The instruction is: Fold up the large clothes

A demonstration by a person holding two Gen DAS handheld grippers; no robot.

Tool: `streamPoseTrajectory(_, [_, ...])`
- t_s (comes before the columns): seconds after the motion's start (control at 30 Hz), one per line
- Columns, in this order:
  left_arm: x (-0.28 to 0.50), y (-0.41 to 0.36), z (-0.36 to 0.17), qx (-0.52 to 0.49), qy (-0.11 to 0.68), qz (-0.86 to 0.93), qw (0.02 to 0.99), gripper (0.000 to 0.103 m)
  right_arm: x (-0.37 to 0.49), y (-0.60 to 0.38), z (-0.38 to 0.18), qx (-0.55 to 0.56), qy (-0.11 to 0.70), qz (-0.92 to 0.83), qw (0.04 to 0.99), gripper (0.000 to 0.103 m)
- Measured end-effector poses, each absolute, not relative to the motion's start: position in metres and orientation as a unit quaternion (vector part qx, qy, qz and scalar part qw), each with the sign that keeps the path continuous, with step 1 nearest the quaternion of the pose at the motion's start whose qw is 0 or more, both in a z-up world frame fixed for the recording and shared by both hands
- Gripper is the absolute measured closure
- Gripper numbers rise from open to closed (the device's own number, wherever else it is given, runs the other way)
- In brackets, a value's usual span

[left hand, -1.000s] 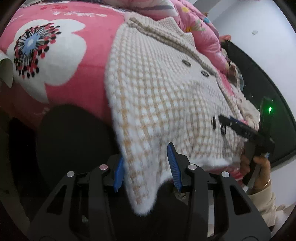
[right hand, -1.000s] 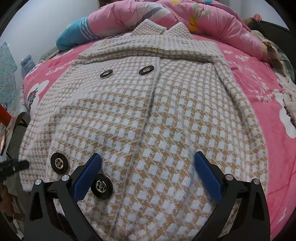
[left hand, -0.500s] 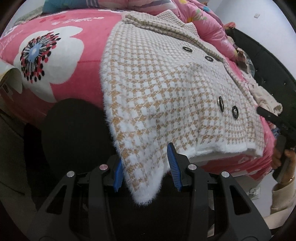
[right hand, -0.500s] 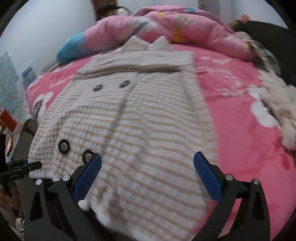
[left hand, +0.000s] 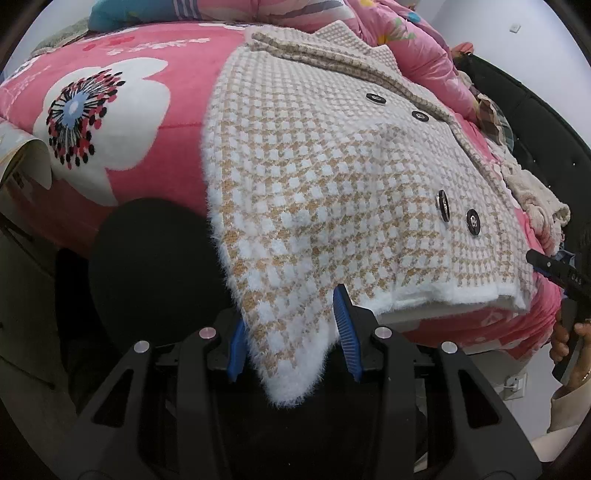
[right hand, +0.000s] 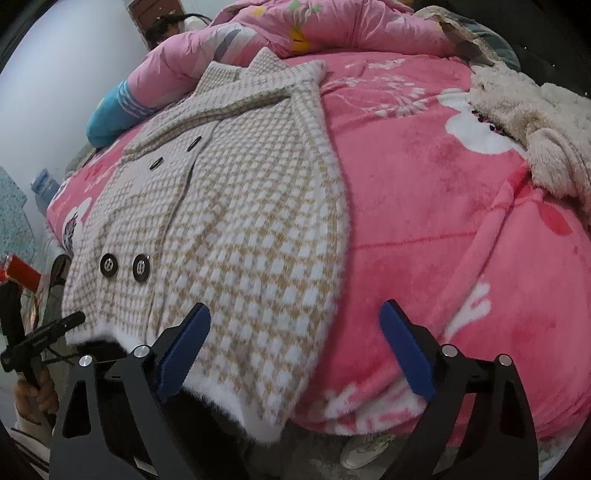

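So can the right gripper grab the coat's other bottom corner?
Probably yes. The right gripper has closing jaws near the coat hem, with nothing over that corner; the left gripper has the other corner.

Checked coat (left hand: 325, 177) (buttoned) flat, hem overhanging bed (right hand: 424, 192).

Pink floral blanket (right hand: 424, 192) (quilt (right hand: 280, 26) heaped behind), fluffy cream garment (right hand: 524, 110) at its edge.

Coat (left hand: 332, 177) on bed (left hand: 177, 92), quilt (right hand: 295, 33) behind (hem overhanging the edge)
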State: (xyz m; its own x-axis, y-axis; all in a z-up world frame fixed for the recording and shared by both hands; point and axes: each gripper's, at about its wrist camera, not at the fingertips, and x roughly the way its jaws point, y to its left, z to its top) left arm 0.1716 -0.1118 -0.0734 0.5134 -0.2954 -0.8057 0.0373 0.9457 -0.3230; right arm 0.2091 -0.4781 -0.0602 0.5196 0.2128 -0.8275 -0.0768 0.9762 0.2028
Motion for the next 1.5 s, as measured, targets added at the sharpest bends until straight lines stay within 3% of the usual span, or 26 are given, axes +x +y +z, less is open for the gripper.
streamPoseTrajectory(0.27, [0.168, -0.110, -0.068, -0.137, 0.472, -0.107, 0.864, 0.063, 0.184, -0.494, -0.056, 0.117, 0.499, 0.122, 0.850, 0.038])
streamPoseTrajectory(0.73, [0.168, -0.102, -0.068, -0.191, 0.464, -0.140, 0.853, 0.057, 0.176, -0.490, -0.088, 0.196, 0.543, 0.154, 0.802, 0.063])
streamPoseTrajectory(0.83, [0.168, -0.105, -0.070, -0.184, 0.467, -0.134, 0.855, 0.060, 0.175, -0.489, -0.090, 0.197, 0.546, 0.159, 0.799, 0.076])
streamPoseTrajectory(0.97, [0.167, -0.109, -0.067, -0.164, 0.466, -0.125, 0.860, 0.077, 0.173, -0.488, -0.086, 0.196, 0.541, 0.170, 0.800, 0.092])
streamPoseTrajectory(1.13, [0.163, -0.111, -0.052, -0.153, 0.447, -0.132, 0.871, 0.091, 0.173, -0.484, -0.069, 0.195, 0.519, 0.190, 0.810, 0.094])
streamPoseTrajectory(1.5, [0.164, -0.113, -0.016, -0.155, 0.403, -0.156, 0.888, 0.094, 0.189, -0.478, -0.035, 0.225, 0.459, 0.235, 0.827, 0.094])
